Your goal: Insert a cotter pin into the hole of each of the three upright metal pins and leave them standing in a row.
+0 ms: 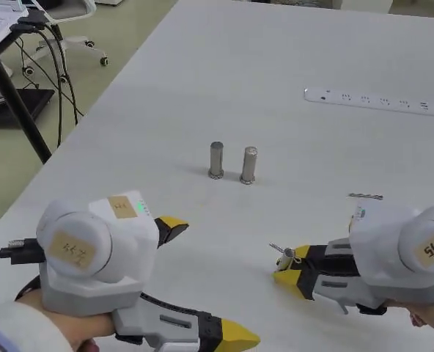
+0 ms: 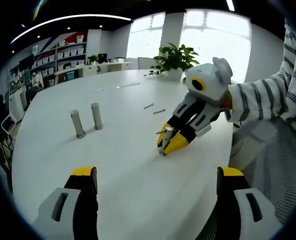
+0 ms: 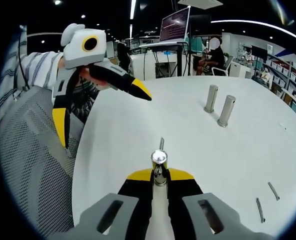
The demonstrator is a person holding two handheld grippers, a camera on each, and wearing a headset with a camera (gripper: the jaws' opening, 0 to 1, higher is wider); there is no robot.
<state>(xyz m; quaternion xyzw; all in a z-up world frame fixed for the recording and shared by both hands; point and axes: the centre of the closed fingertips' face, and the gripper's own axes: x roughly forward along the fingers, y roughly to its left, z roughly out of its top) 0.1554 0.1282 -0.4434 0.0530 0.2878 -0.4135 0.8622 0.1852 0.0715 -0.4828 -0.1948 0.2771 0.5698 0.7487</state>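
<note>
The left gripper [image 1: 215,282] hovers low, jaws apart and empty, clear of the work. The right gripper [image 1: 287,268] angles down to the surface [image 1: 202,88], jaws clamped on a pin [image 3: 159,159] that carries a cotter [image 1: 277,248], probably to stand it. Beyond, two upright pins [image 1: 216,160] stand side by side.

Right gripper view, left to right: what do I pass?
left gripper → held metal pin in the right gripper → first upright metal pin → second upright metal pin → nearer cotter pin → farther cotter pin
</note>
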